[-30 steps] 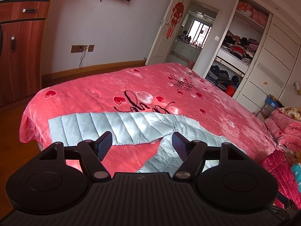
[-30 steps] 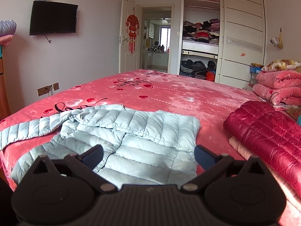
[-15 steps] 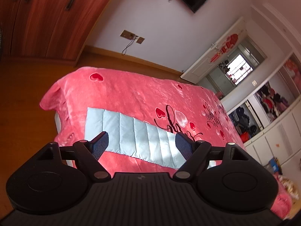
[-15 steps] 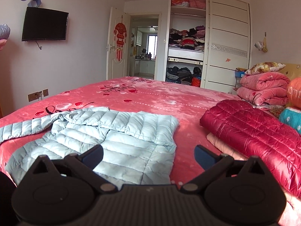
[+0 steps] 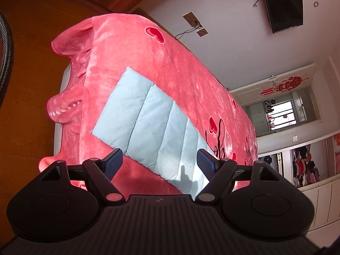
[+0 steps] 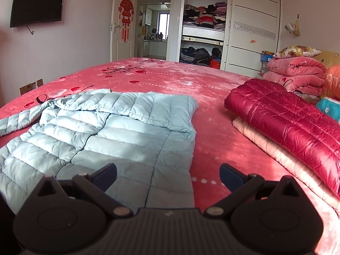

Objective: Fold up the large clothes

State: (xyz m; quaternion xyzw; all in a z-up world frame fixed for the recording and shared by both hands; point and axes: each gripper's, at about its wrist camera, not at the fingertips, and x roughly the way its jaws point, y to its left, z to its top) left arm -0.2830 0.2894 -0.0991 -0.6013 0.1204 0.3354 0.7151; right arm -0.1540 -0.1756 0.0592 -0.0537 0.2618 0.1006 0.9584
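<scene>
Fingers of our left gripper [image 5: 159, 163] stand wide and empty above the outstretched sleeve [image 5: 148, 119], which runs toward the bed's [image 5: 119, 48] corner. Right gripper [image 6: 167, 175] fingers also wide, empty, over the jacket [image 6: 119, 131] hem near the bed's front edge. One side appears folded across; this sleeve and final folds remain. Red jacket [image 6: 286, 114] already stacked.

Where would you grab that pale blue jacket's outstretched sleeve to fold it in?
Probably at the cuff end of the sleeve. It lies flat and straight near the edge of the bed, with its open end toward the corner. The left hand-held gripper, jaws open and empty, could come in from that bedside edge and pinch the thin cuff.
</scene>
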